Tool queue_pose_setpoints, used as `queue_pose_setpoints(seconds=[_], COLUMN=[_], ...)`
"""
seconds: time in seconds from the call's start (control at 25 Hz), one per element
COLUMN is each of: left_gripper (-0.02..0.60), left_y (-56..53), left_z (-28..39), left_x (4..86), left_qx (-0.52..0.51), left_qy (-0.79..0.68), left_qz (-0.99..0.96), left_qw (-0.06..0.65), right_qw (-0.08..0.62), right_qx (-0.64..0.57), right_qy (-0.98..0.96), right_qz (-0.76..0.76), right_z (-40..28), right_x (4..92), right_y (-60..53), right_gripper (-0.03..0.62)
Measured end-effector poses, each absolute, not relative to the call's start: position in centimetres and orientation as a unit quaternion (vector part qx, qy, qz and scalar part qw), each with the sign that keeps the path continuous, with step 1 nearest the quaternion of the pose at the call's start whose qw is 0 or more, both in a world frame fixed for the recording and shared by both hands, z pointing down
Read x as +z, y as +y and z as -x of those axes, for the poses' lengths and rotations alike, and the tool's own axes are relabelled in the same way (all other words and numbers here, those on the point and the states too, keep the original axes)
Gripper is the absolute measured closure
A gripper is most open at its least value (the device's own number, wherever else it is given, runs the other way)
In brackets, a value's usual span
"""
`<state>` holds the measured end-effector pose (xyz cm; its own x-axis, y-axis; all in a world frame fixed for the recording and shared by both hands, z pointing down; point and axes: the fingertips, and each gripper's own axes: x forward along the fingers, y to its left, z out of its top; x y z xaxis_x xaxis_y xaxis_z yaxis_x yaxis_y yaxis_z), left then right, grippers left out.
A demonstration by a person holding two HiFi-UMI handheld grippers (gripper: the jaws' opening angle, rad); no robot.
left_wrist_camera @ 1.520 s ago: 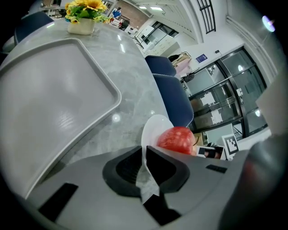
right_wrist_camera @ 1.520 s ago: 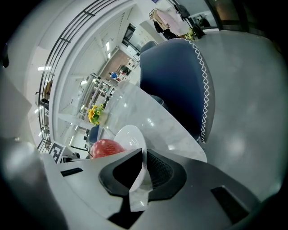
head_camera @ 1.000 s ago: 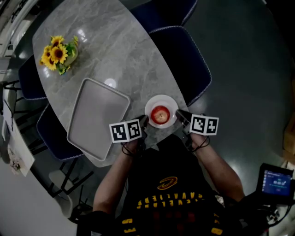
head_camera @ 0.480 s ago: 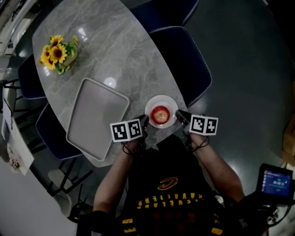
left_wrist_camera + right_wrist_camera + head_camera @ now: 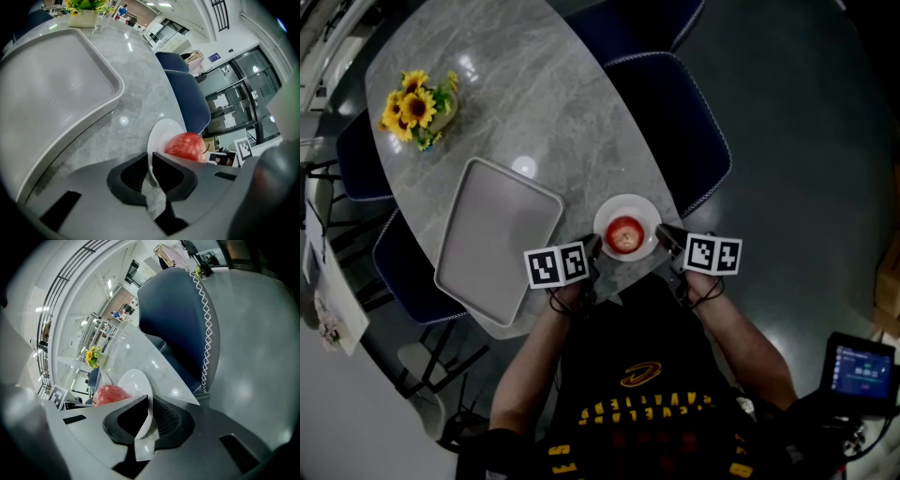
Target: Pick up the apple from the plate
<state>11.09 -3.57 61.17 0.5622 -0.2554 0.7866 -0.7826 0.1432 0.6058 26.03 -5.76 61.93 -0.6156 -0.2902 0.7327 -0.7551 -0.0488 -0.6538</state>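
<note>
Apple [image 5: 625,233] sitting on white plate [image 5: 628,200], at near edge of bench [image 5: 534,112], not lifted yet. Left hand-held gripper [image 5: 150,161] pinching plate rim on its side, jaws nearly closed on thin rim. Right hand-held gripper [image 5: 149,404] doing same on opposite rim. Neither touching apple. Task looking barely begun: both grips going to plate, not fruit. Remaining, by my read: releasing rim, closing on apple, lifting it clear. Grey tray [image 5: 497,239] lying beside plate, unused.

No visible change since earlier.
</note>
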Motion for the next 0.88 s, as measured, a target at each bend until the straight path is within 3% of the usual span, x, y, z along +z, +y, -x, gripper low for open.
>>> queue_pose_setpoints(seconds=[0.88], left_gripper=[0.544], left_y=[-3.57], left_z=[-11.18], left_x=[61.49], left_qx=[0.223], left_qy=[-0.415], left_qz=[-0.636], left_qw=[0.611], right_qw=[0.213], right_qx=[0.57], right_qy=[-0.691], right_qz=[-0.391], right_z=[-25.76], right_x=[61.93], right_y=[-5.9], right_gripper=[0.554])
